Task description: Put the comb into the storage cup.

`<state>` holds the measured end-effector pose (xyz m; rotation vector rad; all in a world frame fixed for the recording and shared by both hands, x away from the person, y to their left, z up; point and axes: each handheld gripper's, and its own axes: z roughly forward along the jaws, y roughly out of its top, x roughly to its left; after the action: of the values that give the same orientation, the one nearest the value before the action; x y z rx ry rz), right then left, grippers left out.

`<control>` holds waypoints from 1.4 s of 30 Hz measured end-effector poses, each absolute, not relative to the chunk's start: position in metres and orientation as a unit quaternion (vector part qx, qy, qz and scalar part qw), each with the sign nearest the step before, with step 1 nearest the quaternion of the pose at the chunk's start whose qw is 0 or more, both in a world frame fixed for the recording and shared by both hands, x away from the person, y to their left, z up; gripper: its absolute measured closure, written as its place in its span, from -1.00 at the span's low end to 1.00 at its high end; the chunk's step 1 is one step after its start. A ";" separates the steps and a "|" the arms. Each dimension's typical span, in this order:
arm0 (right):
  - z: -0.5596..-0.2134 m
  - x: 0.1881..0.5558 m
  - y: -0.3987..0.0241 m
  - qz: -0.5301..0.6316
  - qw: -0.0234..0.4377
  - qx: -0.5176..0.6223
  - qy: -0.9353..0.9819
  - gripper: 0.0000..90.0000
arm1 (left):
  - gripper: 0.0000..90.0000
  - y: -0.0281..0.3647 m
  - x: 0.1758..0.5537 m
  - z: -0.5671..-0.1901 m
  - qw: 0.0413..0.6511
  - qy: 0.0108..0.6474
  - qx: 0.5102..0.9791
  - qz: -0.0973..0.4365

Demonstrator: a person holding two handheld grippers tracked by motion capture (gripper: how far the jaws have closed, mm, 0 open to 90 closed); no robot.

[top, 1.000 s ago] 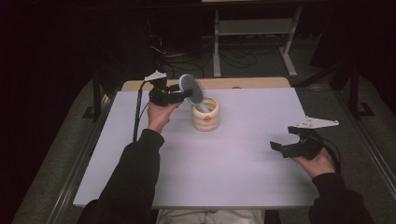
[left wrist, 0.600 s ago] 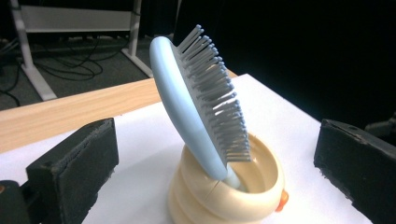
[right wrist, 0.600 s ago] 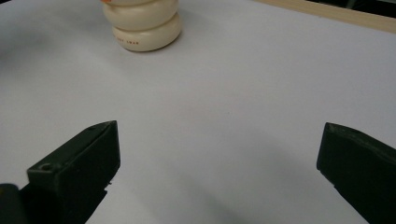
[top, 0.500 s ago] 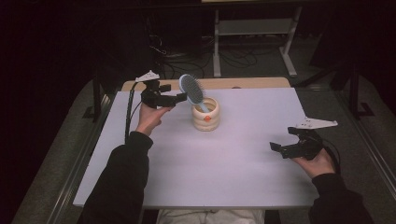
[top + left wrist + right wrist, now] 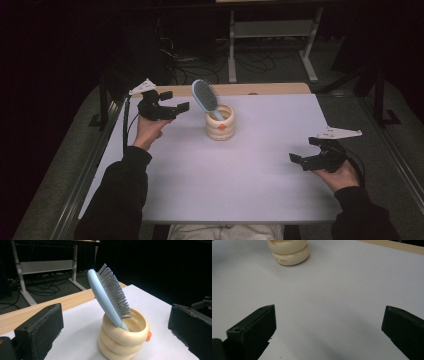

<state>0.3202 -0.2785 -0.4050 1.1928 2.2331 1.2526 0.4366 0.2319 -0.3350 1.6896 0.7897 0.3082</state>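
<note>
A light blue hairbrush (image 5: 205, 96) with grey bristles stands handle-down, leaning left, in a cream ringed cup (image 5: 220, 127) with an orange spot, at the far middle of the white table (image 5: 240, 185). My left gripper (image 5: 176, 100) hovers to the left of the brush and clear of it. Its jaws have just been opening and stand open with nothing in their grip. In the left gripper view the brush (image 5: 107, 297) and cup (image 5: 125, 340) lie ahead of the gripper (image 5: 113, 322). My right gripper (image 5: 303, 150) rests open near the table's right edge, with the cup (image 5: 289, 251) far ahead of the gripper (image 5: 329, 322).
A wooden strip (image 5: 260, 89) runs along the table's far edge. Behind it, on the dark floor, are a white desk frame (image 5: 270, 30) and loose cables (image 5: 200, 65). Bare white tabletop lies between the two hands.
The left gripper has let go of the brush and drawn back to the left with its jaws open. The brush stays leaning in the cup. The right hand has not moved.
</note>
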 end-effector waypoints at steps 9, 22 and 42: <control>-0.405 0.319 -0.278 0.438 0.156 0.417 0.781 -1.00 | -1.00 0.246 0.428 -0.341 0.591 0.345 0.716 0.136; -0.406 0.319 -0.278 0.436 0.156 0.416 0.783 -1.00 | -1.00 0.269 0.413 -0.345 0.598 0.349 0.707 0.144; -0.406 0.319 -0.278 0.435 0.155 0.416 0.784 -1.00 | -1.00 0.302 0.384 -0.365 0.597 0.371 0.694 0.158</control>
<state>0.3191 -0.2776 -0.4063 1.1917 2.2447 1.2454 0.3843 0.3018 -0.3647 1.6115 0.8608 0.3658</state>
